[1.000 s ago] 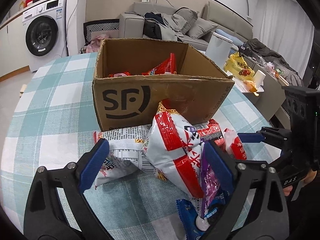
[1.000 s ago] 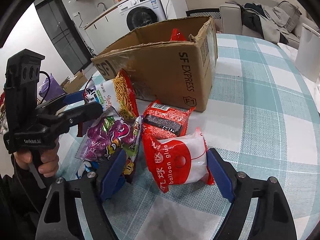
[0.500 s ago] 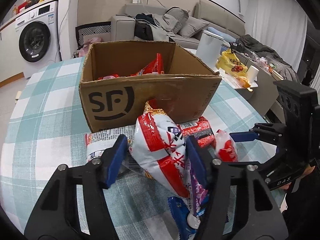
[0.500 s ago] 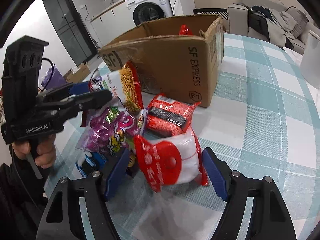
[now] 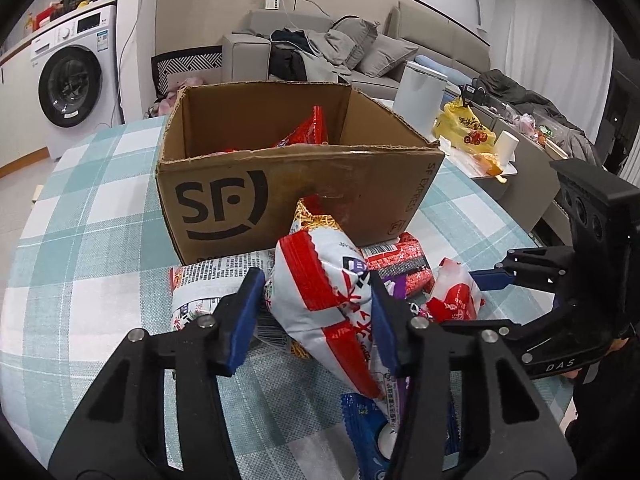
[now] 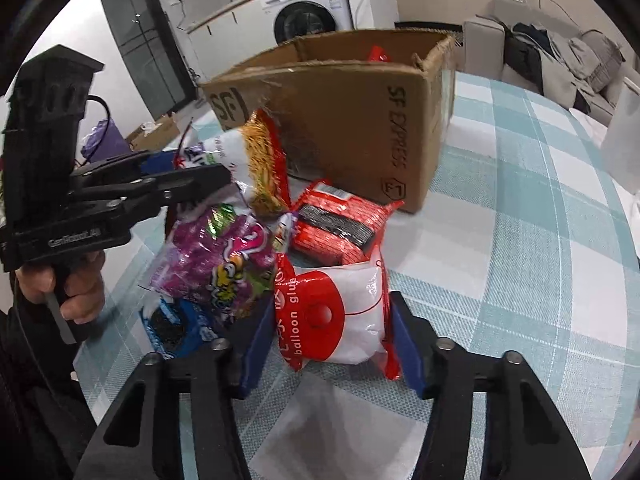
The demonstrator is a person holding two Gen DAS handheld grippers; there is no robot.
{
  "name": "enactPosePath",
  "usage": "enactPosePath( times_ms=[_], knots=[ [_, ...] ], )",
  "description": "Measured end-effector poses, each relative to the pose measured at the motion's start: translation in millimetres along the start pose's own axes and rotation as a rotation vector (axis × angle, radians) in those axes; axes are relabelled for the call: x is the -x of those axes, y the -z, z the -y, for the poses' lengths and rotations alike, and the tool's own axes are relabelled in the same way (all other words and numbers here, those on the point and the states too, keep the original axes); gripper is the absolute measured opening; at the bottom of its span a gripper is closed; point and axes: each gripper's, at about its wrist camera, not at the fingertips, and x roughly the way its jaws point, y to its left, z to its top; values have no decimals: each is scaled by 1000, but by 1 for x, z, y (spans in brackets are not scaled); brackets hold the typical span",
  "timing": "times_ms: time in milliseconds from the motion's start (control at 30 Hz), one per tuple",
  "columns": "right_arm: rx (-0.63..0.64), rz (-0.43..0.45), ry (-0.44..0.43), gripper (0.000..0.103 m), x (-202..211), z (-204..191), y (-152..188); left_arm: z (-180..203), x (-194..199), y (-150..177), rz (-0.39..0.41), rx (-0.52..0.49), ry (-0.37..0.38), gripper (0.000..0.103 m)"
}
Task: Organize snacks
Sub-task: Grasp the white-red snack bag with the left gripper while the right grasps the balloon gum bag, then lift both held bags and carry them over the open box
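A red-and-white noodle packet (image 5: 324, 304) stands tilted on its lower end in front of the open cardboard box (image 5: 288, 200), its long axis leaning up toward the box's near wall, and the left gripper (image 5: 316, 316) has just been closing on it, blue pads now pressing both of its sides. Just to that packet's right, the right gripper (image 6: 332, 336) has likewise been closing and now clamps a white pouch with a red disc, the balloon glue packet (image 6: 340, 316), across its width. Both packets sit on the checked tablecloth (image 6: 520, 280) directly short of the box, so the judged next move for either hand is up and forward over the near rim; the left hand's load lies nearer the box wall, almost touching it. Around them lie loose snacks: a purple candy bag (image 6: 224, 264), a blue biscuit packet (image 6: 176, 324), a flat red packet (image 6: 344, 224) by the box corner and a white printed packet (image 5: 212, 280) under the left fingers. Inside the box, only the tips of red wrappers (image 5: 308, 128) show above the rim; how full it is cannot be made out. The blue biscuit packet is partly covered by the purple bag, and the print on the packets is mostly too small to read. A hand (image 6: 68, 288) grips the left tool's handle at the frame edge.
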Motion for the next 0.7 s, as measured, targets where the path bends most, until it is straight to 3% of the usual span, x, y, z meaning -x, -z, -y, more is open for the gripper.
enactPosePath(
  times_ms=[200, 267, 700],
  knots=[
    [-4, 47, 0, 52, 11, 0, -2, -4, 5, -1, 17, 9, 11, 44],
    [-7, 62, -5, 52, 14, 0, -3, -2, 9, -2, 29, -3, 14, 37],
    [-24, 134, -28, 52, 30, -2, -9, -1, 31, -9, 80, -8, 26, 37]
  ],
)
